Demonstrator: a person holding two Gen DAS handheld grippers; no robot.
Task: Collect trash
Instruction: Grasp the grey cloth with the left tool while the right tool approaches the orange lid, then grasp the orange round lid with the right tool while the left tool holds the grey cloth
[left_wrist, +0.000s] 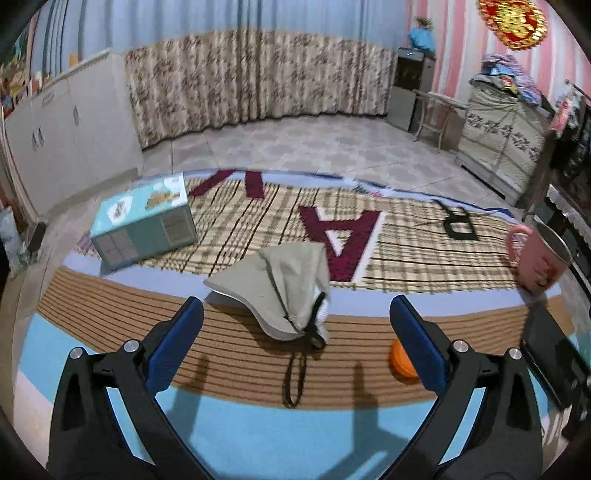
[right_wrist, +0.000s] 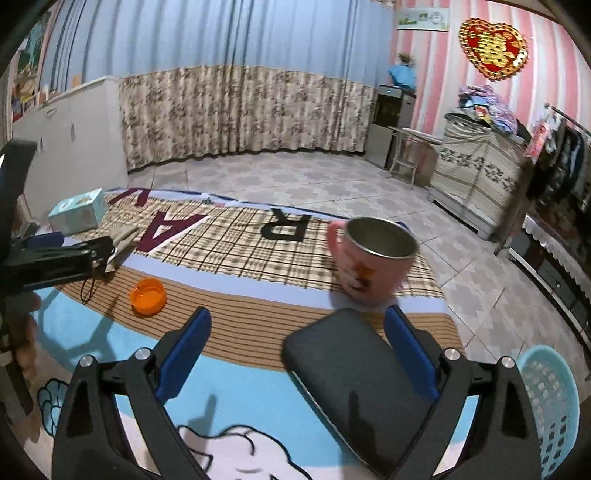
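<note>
Trash here looks to be the orange cap (left_wrist: 400, 363) on the mat's (left_wrist: 229, 439) brown striped band, toward the near edge. From the left wrist, the left gripper (left_wrist: 295, 325) is spread wide and empty, a grey hat (left_wrist: 280, 288) straight ahead between its fingers; the cap sits partly hidden behind the right-hand finger.

From the right wrist, the right gripper (right_wrist: 297, 332) also stands open, holding nothing. The cap lies ahead and to its left, well apart; a dark slab (right_wrist: 354, 373), pink mug (right_wrist: 373, 258) and blue basket (right_wrist: 550, 402) are nearer. I judge the left gripper closer.

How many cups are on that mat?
1. A pink cup stands at the mat's far right edge, beyond the black slab. Others may be out of view.
</note>
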